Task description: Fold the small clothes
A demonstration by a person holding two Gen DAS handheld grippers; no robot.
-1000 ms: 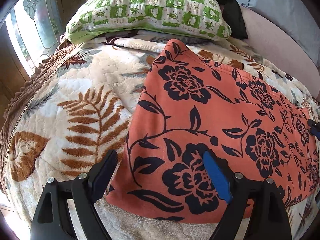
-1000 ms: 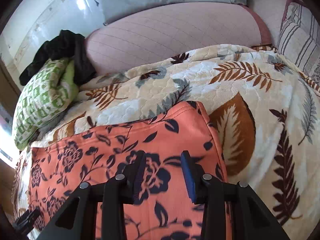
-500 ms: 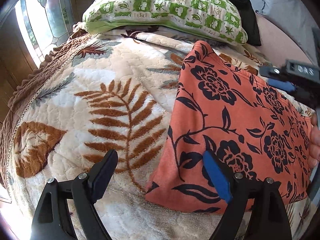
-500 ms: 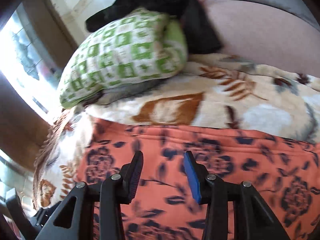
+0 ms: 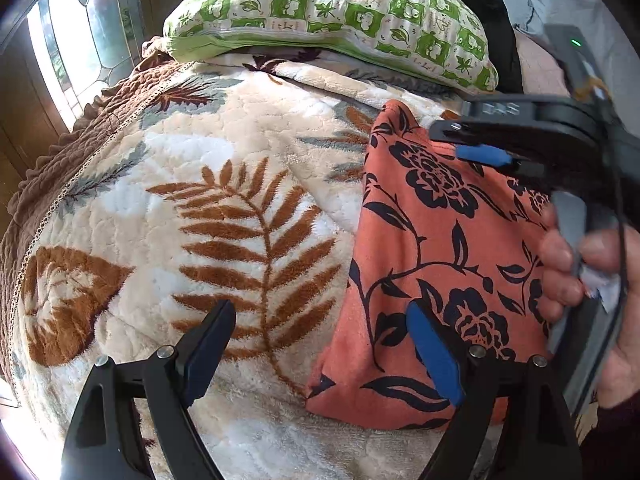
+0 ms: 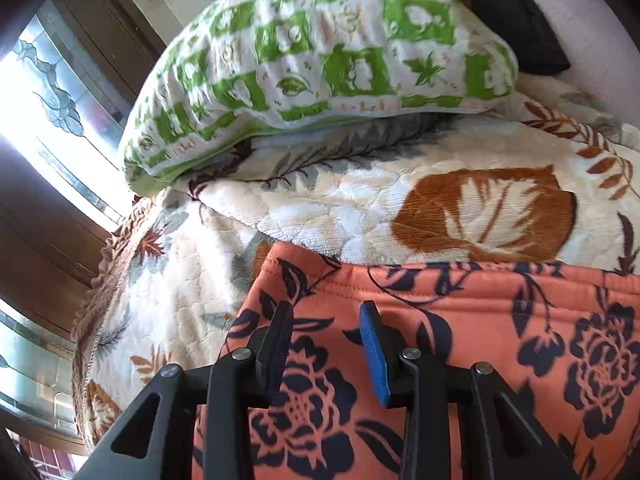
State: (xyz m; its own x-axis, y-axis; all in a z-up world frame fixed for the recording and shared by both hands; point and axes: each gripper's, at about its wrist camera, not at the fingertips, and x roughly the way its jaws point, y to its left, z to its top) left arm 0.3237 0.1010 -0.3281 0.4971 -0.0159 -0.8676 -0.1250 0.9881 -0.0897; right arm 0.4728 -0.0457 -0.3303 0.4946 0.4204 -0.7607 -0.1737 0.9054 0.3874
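An orange garment with a dark floral print lies flat on a leaf-patterned blanket; it also shows in the right wrist view. My left gripper is open wide and empty, straddling the garment's near left corner. My right gripper is open and empty, just above the garment near its far left corner and hemmed edge. In the left wrist view the right gripper reaches in from the right over the garment's far corner, held by a hand.
A green-and-white checked pillow lies at the head of the bed, with a black cloth behind it. A stained-glass window is on the left. The blanket's brown frilled edge runs down the left side.
My left gripper has shifted left, so the garment now sits to its right. My right gripper has swung from the garment's right end across to its far left corner by the pillow.
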